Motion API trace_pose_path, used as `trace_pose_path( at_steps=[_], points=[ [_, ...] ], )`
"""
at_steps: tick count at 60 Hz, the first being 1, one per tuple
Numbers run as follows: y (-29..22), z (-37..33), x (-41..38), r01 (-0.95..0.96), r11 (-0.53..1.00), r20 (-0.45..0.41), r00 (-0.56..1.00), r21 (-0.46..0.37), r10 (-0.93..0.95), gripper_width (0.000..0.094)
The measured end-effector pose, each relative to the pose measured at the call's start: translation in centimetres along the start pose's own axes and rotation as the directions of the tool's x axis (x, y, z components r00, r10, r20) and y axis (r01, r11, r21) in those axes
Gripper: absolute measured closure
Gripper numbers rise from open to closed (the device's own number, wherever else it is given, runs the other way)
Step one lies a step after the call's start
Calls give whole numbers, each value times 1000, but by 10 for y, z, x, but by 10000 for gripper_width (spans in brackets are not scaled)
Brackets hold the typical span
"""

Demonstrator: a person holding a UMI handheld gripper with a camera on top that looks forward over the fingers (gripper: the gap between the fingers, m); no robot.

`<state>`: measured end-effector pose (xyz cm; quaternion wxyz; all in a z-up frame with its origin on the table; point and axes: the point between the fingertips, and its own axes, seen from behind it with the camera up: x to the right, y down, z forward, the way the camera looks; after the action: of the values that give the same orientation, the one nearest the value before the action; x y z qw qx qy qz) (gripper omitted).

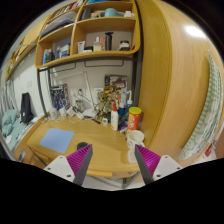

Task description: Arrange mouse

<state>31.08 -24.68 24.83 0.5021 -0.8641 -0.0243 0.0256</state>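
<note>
The claw (pixel 113 160) is held above the near edge of a wooden counter (pixel 95 140), and its two fingers stand wide apart with nothing between them. The pink pads (pixel 81 157) on their inner faces are both in view. A mouse cannot be made out anywhere on the counter; the small things there are too small to tell apart.

Beyond the left finger a light blue sheet (pixel 57 139) lies flat on the counter. Just ahead of the right finger stands a white cup (pixel 135 138), and behind it a can (pixel 134 117) with a yellow and red label stands upright. Further back, along the wall, there is a crowd of small things, among them a plant (pixel 106 100) with pale leaves.

Above the counter a wooden shelf (pixel 90 35) hangs on the wall, and it carries boxes and bottles in its compartments. A dark chair (pixel 26 106) stands at the left end of the counter.
</note>
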Motion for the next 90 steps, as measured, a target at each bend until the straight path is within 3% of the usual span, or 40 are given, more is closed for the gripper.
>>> trace_pose_path(
  at_steps=[9,21,27,39,54,65,66,68,76,77,78,79,82,90],
  points=[
    [36,15,-20,-11,998,-2,1000,-61,11,91],
    [99,86,-117,-29,993,104,994,-113,41,90],
    [122,123,-161,-52,989,115,991,-141,68,86],
    [149,206,-190,-84,979,-14,996,-185,83,74],
    [137,275,-186,-63,987,-104,993,-147,48,95],
    [131,294,-186,-39,991,-114,993,-126,24,270],
    [131,294,-186,-40,992,-115,993,-122,26,372],
    [130,296,-187,-41,993,-109,994,-111,28,452],
    [131,296,-188,-39,992,-102,994,-118,27,530],
    [131,296,-188,-43,992,-103,994,-120,30,490],
    [130,296,-188,-44,992,-105,994,-121,31,568],
    [131,298,-188,-41,991,-106,994,-125,28,546],
    [131,297,-188,-42,989,-111,993,-141,26,662],
    [119,292,-187,-76,982,-134,990,-172,53,680]
  ],
)
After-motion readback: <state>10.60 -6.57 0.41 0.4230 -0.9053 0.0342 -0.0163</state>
